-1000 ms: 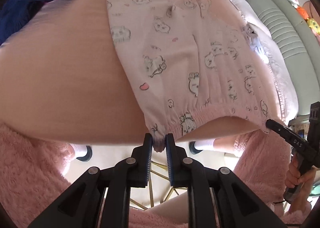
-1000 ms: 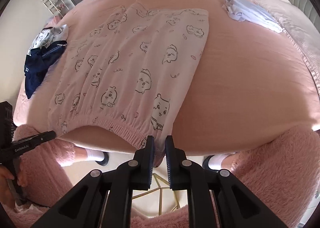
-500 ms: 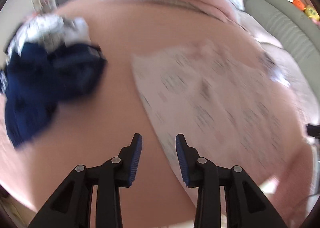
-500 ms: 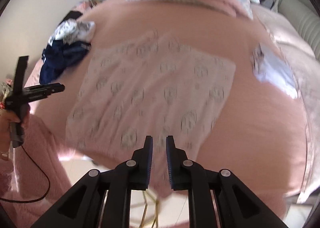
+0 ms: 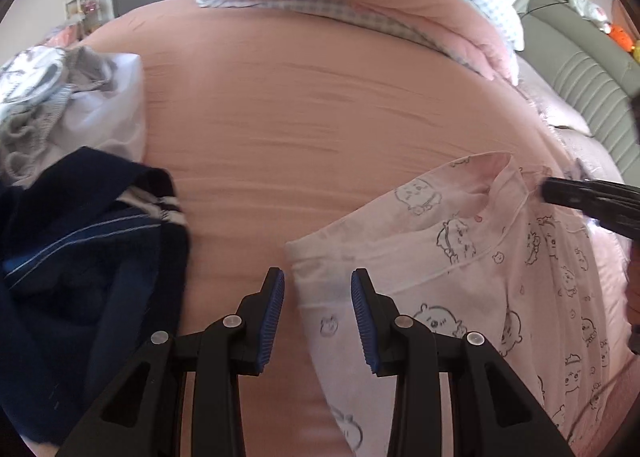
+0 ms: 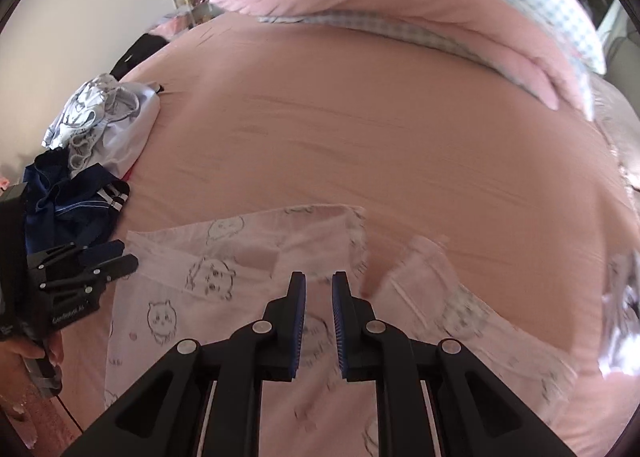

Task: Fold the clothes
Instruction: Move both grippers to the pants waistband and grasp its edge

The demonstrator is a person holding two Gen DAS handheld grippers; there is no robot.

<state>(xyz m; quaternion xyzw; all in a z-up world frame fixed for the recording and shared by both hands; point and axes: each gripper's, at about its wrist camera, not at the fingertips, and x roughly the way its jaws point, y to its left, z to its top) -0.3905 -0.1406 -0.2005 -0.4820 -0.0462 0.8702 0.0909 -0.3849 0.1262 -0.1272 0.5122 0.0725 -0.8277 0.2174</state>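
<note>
We have the pink printed trousers lying spread on the pink bed sheet, their leg ends toward the middle of the bed. Our left gripper stands wide open, its jaws straddling the near corner of one leg end, with no cloth pinched that we can see. Our right gripper hovers over the split between the two legs with only a narrow gap between its jaws; nothing is held in it, as far as the right wrist view shows, though that side of the cloth is blurred.

We judge that we are setting up a grasp on the leg ends, one gripper to each, as a step in folding this garment. How many folds it already carries we cannot tell from here.

The next move calls for the left jaws to sink until the hem sits between the pads, then close; the right jaws must open wider and settle on the other leg's edge.

The navy garment and the white and grey clothes sit heaped at the left, apart from the trousers.
</note>
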